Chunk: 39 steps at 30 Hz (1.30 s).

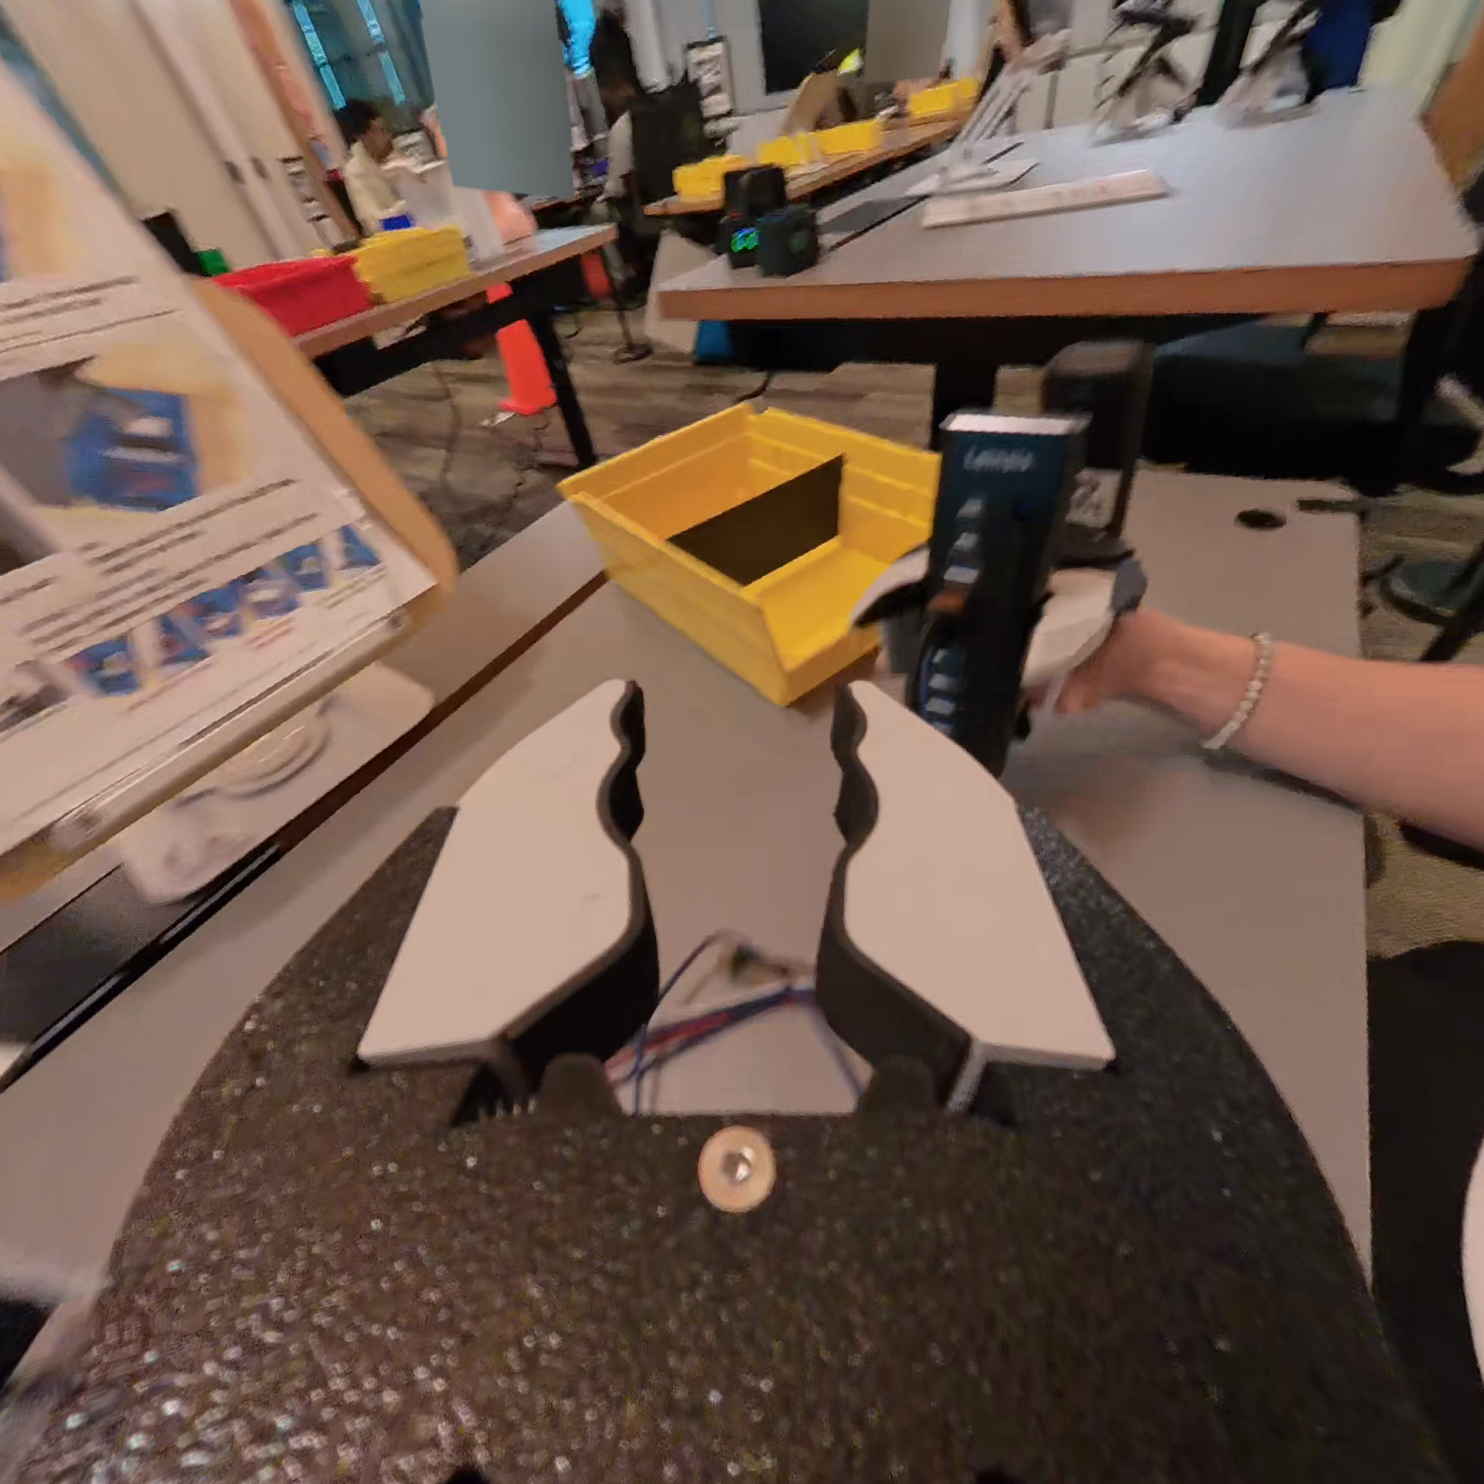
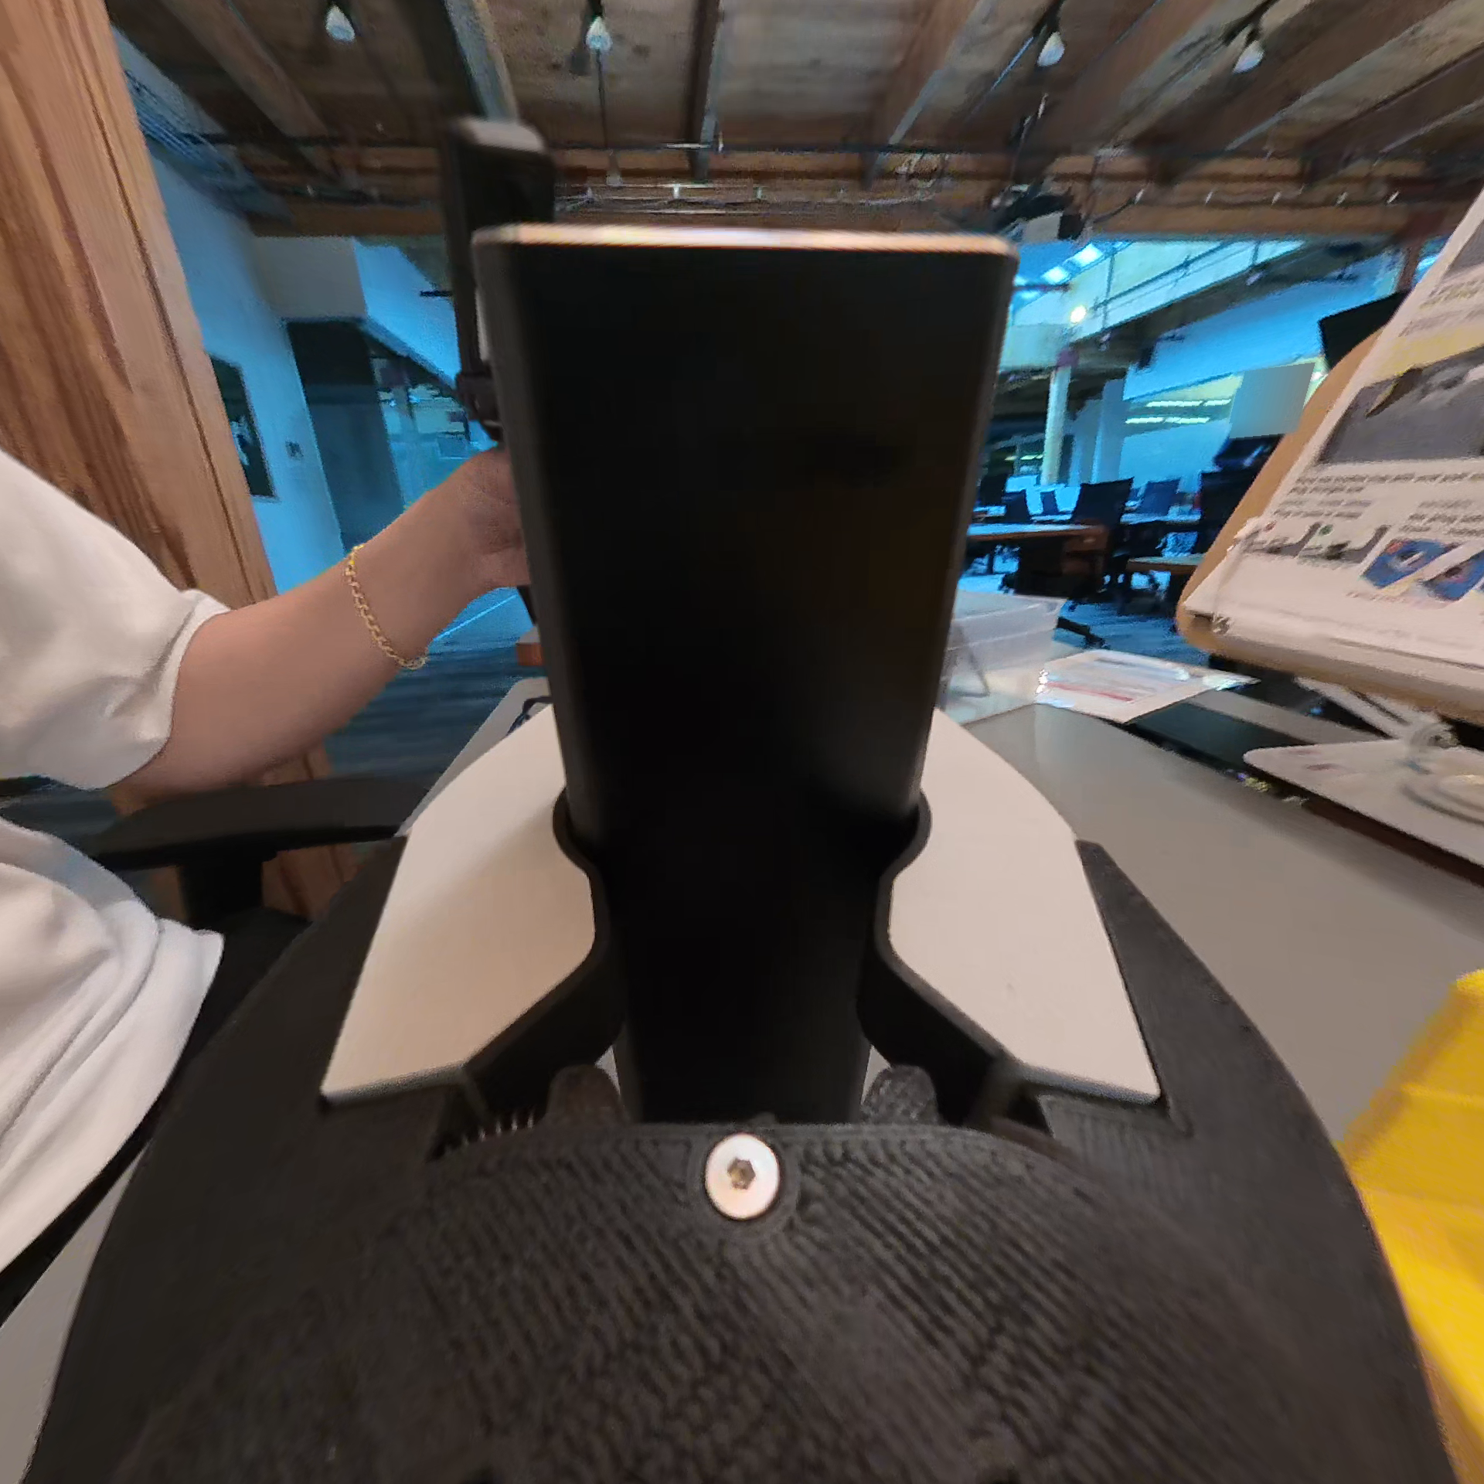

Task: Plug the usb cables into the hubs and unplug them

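A tall black USB hub (image 1: 1000, 562) stands upright to the right of a yellow bin, with a column of ports on its face. My right gripper (image 1: 992, 622) clamps it from both sides, held by a person's hand. In the right wrist view the hub's plain black back (image 2: 739, 562) fills the centre, and my right gripper (image 2: 747, 771) is shut on its lower part. My left gripper (image 1: 739, 707) is open and empty over the grey table (image 1: 498, 803), short of the bin and left of the hub. No USB cable shows clearly.
A yellow bin (image 1: 755, 554) with a black divider sits beyond my left gripper; its corner shows in the right wrist view (image 2: 1429, 1204). A tilted clipboard of printed sheets (image 1: 185, 562) stands at the left. A person's arm (image 1: 1285, 715) reaches in from the right. Other tables stand behind. There is about 15 centimeters between the tips of the two grippers.
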Each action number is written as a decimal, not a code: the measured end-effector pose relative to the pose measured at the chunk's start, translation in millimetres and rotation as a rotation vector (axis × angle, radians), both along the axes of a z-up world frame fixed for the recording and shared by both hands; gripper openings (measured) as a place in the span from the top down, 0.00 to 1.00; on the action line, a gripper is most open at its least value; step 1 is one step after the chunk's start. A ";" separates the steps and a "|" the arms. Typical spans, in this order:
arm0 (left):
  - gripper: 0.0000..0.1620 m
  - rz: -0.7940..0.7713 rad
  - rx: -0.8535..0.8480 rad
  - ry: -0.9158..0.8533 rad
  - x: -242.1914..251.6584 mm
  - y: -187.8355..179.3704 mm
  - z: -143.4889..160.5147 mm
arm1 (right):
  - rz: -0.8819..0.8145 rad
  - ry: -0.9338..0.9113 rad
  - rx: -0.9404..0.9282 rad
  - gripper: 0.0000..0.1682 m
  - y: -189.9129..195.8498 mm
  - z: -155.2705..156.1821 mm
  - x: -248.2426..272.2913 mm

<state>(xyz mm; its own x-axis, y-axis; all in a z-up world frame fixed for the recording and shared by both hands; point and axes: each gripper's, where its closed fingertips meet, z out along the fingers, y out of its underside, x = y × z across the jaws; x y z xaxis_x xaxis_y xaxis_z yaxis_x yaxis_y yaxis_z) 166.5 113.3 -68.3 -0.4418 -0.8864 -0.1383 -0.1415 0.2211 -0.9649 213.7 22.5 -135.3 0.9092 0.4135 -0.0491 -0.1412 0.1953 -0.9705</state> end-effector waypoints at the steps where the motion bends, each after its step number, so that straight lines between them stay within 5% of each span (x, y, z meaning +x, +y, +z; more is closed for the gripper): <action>1: 0.72 0.037 0.020 0.018 -11.5 15.0 -3.0 | -0.013 -0.009 0.005 0.55 -1.4 3.1 1.2; 6: 0.71 0.221 0.089 0.127 -73.7 83.5 -40.4 | -0.136 -0.064 0.022 0.57 -9.2 26.6 13.0; 13: 0.71 0.276 -0.004 0.193 -128.1 113.8 -86.1 | -0.421 -0.103 0.066 0.56 -38.6 80.4 42.4; 21: 0.72 0.252 -0.083 0.175 -128.5 117.6 -101.5 | -0.654 -0.199 0.011 0.56 -69.1 138.3 81.4; 30: 0.75 0.288 -0.109 0.113 -105.3 120.5 -119.8 | -0.764 -0.363 -0.079 0.56 -36.3 204.5 177.0; 34: 0.77 0.295 -0.151 0.069 -101.2 120.7 -124.7 | -0.864 -0.301 -0.238 0.56 -21.9 190.1 265.2; 39: 0.80 0.345 -0.148 -0.003 -102.4 132.7 -133.0 | -0.928 -0.243 -0.679 0.57 -26.3 85.5 345.4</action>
